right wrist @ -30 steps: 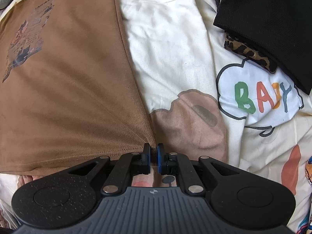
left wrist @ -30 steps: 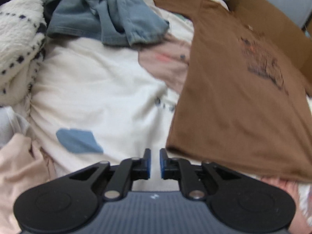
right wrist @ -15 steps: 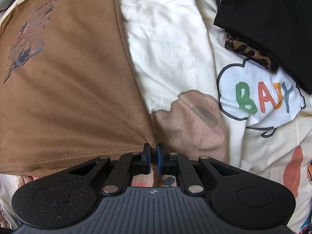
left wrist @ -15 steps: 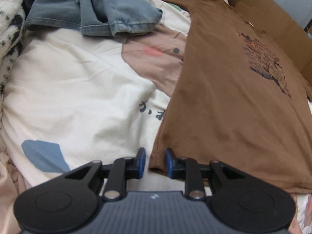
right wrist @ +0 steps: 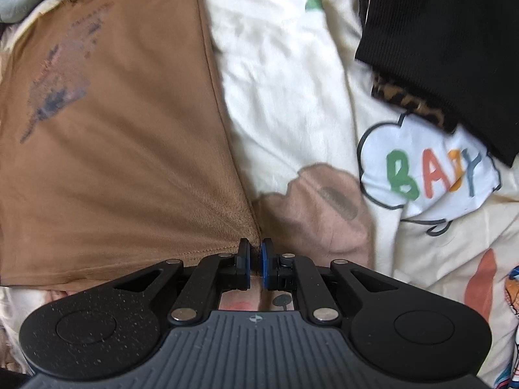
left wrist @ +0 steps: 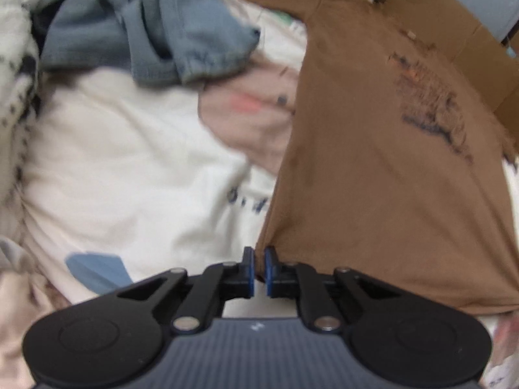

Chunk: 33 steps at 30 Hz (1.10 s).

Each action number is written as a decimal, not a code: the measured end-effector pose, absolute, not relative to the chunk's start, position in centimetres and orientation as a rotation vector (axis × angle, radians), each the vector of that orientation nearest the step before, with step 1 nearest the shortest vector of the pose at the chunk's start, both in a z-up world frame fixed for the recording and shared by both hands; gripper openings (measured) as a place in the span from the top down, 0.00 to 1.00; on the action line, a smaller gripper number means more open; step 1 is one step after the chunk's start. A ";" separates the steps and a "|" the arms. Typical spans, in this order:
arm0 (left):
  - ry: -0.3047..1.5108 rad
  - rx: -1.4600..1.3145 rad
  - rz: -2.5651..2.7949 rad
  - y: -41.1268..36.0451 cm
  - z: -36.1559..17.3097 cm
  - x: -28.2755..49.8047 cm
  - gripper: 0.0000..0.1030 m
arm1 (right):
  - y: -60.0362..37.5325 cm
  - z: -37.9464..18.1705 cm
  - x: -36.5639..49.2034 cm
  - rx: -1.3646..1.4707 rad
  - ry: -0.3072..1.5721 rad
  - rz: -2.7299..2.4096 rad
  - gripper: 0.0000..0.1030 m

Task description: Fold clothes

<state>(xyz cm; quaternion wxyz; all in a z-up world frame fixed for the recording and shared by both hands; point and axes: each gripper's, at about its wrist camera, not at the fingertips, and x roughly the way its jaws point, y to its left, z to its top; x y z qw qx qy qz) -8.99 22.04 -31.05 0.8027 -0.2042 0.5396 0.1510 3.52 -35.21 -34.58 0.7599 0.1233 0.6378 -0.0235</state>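
A brown cotton T-shirt with a dark chest print [left wrist: 389, 168] lies spread flat on a cream bedsheet printed with cartoon shapes [left wrist: 123, 168]. The left gripper [left wrist: 258, 267] pinches one bottom hem corner; the right gripper [right wrist: 255, 259] is clamped on the opposite corner. A crumpled grey-blue garment [left wrist: 155, 29] lies beyond, a cardboard box [left wrist: 454, 32] at the far edge. A folded black ribbed garment [right wrist: 454, 42] rests atop leopard-print fabric [right wrist: 408, 100].

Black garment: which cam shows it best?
Right wrist view. The black garment fills its upper right corner, lying over a leopard-print piece on the printed bedsheet. The left wrist view does not show it, only the brown T-shirt and blue clothes.
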 end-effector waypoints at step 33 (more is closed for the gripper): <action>0.960 -0.411 0.219 23.9 -10.9 -3.2 0.94 | -36.0 -15.6 10.8 0.241 1.184 0.116 0.96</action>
